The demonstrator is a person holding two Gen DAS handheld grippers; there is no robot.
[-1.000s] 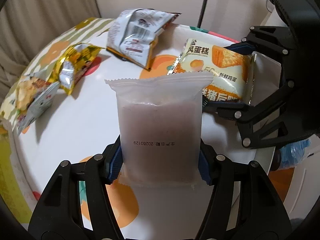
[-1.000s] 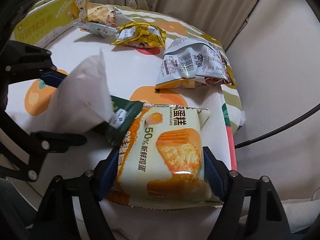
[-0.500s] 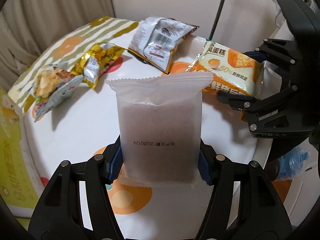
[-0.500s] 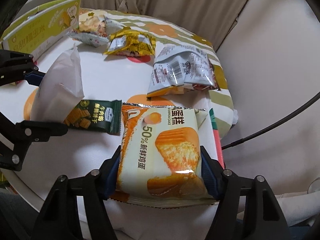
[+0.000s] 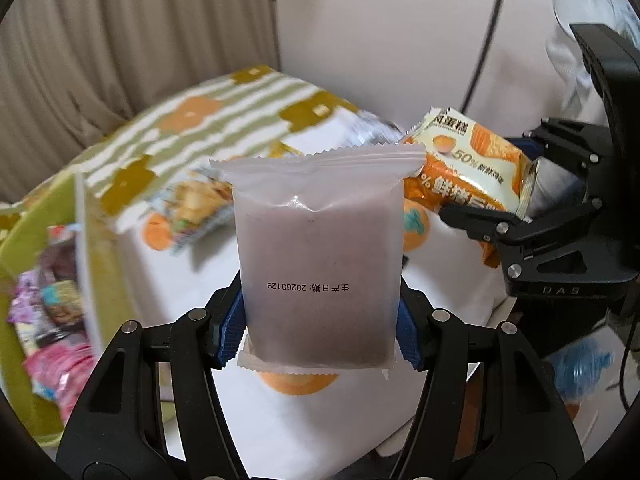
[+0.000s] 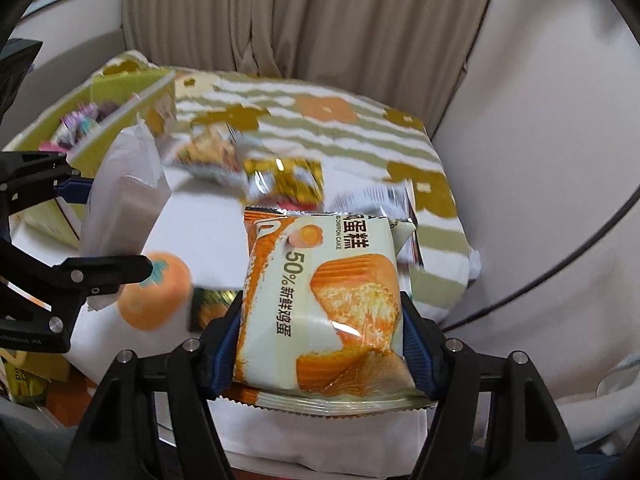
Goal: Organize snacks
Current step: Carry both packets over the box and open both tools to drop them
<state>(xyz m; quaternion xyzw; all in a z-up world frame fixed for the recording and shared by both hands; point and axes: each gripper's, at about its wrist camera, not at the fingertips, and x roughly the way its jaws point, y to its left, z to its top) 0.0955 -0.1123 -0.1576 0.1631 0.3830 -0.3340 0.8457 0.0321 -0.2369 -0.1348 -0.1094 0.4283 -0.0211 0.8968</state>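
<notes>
Left tool [image 5: 320, 330] pinches the frosted white packet [image 5: 318, 256] upright between its blue pads, above the desk [image 5: 440, 252]. Right tool [image 6: 320, 344] clamps the orange cake packet [image 6: 324, 300] by its sides, also off the desk. Green snack box [image 5: 24, 280] at left.

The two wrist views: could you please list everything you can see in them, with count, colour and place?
frosted pouch: 1, translucent white with purplish filling, clamped in the left claw
cake packet: 1, orange and cream, clamped in the right claw
loose snack packets: several, blurred, gold and silver, on the table
table: 1, white cloth with orange fruit and olive stripes
box: 1, yellow-green, table's left, holding colourful packets
curtain: beige, behind
left claw: black, blue pads
right claw: black, blue pads
</notes>
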